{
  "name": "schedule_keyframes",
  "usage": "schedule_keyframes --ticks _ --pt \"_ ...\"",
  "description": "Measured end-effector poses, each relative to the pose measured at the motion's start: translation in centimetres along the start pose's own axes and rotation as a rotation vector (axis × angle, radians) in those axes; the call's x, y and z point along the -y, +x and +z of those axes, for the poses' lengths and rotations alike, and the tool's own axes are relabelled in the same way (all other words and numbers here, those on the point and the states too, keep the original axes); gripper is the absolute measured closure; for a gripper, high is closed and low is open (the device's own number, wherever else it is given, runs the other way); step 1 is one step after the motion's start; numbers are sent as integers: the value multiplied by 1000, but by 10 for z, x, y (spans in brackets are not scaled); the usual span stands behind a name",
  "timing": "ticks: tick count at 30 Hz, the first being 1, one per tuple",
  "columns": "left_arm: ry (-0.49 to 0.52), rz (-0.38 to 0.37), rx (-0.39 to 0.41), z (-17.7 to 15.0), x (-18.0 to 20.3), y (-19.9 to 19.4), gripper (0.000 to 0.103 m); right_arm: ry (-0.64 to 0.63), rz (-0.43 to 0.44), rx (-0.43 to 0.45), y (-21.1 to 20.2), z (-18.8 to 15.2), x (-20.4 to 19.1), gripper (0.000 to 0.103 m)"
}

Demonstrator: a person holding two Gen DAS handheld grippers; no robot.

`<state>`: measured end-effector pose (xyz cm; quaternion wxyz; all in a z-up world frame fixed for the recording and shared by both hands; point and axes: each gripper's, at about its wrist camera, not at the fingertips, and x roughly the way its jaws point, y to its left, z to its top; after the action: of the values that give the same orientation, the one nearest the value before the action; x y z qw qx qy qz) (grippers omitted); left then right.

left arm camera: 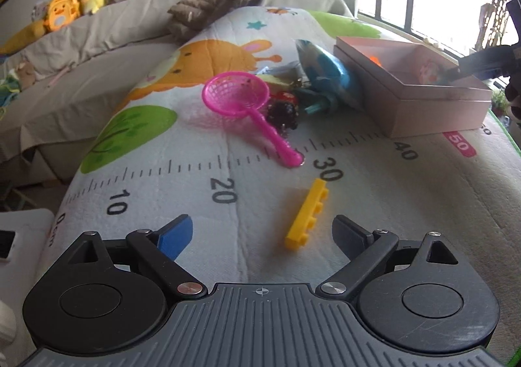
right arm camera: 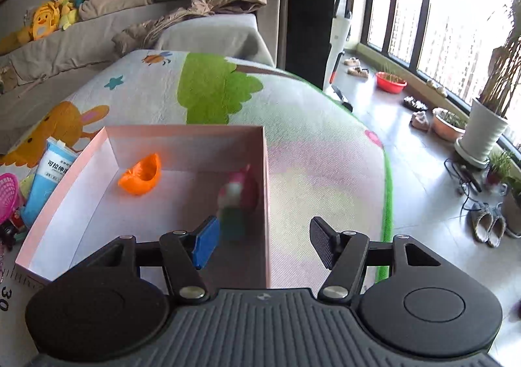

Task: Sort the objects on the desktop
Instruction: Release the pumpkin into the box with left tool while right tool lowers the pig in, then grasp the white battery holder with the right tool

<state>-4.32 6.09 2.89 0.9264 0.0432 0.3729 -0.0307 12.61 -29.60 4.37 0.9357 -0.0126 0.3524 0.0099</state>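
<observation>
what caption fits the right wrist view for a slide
Open right gripper above pink box holding an orange toy and a blurred figure.

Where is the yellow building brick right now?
In the left wrist view, the yellow brick lies on the printed mat, just ahead of the open left gripper, below the pink net scoop's handle near the 30 mark.

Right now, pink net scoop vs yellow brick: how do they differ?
The pink net scoop has a round mesh head on a thin handle; the yellow brick is a straight studded bar.
The scoop lies against the toy pile beside the pink box; the brick lies alone, nearest the open left gripper.
Both are plastic and lie on the mat, outside the box.
</observation>
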Motion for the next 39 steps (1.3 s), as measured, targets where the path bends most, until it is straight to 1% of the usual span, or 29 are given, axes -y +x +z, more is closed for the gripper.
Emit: schedule_keyframes --ticks 1,2,3,5,7,8,10,11,12,13,14,15,17,20,22,24,25,26,28,29,31,32,33,34,35,36,37,38,39 --pt "-11 2 -2 1 -4 1 6 -1 30 -12 3 -2 -4 41" --pt "-22 1 -3 3 -9 2 6 -6 59 -20 4 -4 -11 36" --pt "-33 -2 -4 4 -13 3 6 -21 48 -14 4 -4 -20 34" --pt "-47 -14 -3 7 -18 5 6 -71 68 -14 2 -6 -35 34" --pt "-50 -22 -3 11 -21 8 5 -123 142 -39 -1 -5 -47 37" --pt "-48 -22 -1 13 -22 9 4 -179 114 -26 -6 -2 -58 38" --pt "-44 -26 6 17 -24 12 3 -262 -9 83 -26 7 -78 36" --pt "-42 -29 10 19 -25 14 3 -269 -11 127 -38 15 -86 31" --pt "-41 -31 11 21 -26 16 3 -251 56 141 -48 27 -95 29" --pt "-43 -33 10 23 -26 19 3 -230 144 132 -54 44 -109 26" --pt "-47 -35 8 26 -27 23 3 -223 203 115 -55 54 -123 25" --pt "-51 -35 6 28 -27 26 3 -221 276 81 -49 68 -145 25" --pt "-65 -38 -4 29 -29 30 3 -241 348 15 -29 84 -186 25" --pt "-77 -58 -3 26 -35 28 3 -273 342 -60 21 102 -248 26" --pt "-87 -70 6 22 -40 24 3 -278 291 -84 57 111 -273 30" --pt "-97 -95 9 19 -46 21 3 -265 238 -128 88 114 -282 45" --pt "-99 -110 8 17 -49 20 2 -252 235 -162 99 113 -281 57" --pt "-98 -123 7 16 -50 20 2 -233 242 -190 104 111 -279 62" --pt "-90 -140 7 14 -51 20 2 -180 287 -236 102 101 -270 62" --pt "-85 -145 8 14 -50 20 2 -165 332 -259 94 94 -267 62" --pt "-76 -159 10 14 -47 21 2 -165 482 -356 73 78 -265 62" --pt "-71 -167 11 14 -46 22 2 -184 523 -388 64 71 -265 62" --pt "-67 -174 12 14 -45 22 1 -226 558 -399 50 67 -267 60" --pt "-64 -178 13 14 -44 23 1 -247 581 -375 40 68 -266 60" --pt "-61 -181 11 14 -43 24 1 -251 579 -341 35 74 -263 58" --pt "-59 -183 8 14 -41 25 1 -236 546 -300 34 84 -260 56" --pt "-57 -185 6 14 -41 25 1 -211 503 -261 38 94 -256 48" --pt "-56 -187 6 14 -40 25 1 -202 465 -234 44 101 -255 37" --pt "-57 -189 5 14 -41 25 1 -218 409 -208 55 110 -256 32"
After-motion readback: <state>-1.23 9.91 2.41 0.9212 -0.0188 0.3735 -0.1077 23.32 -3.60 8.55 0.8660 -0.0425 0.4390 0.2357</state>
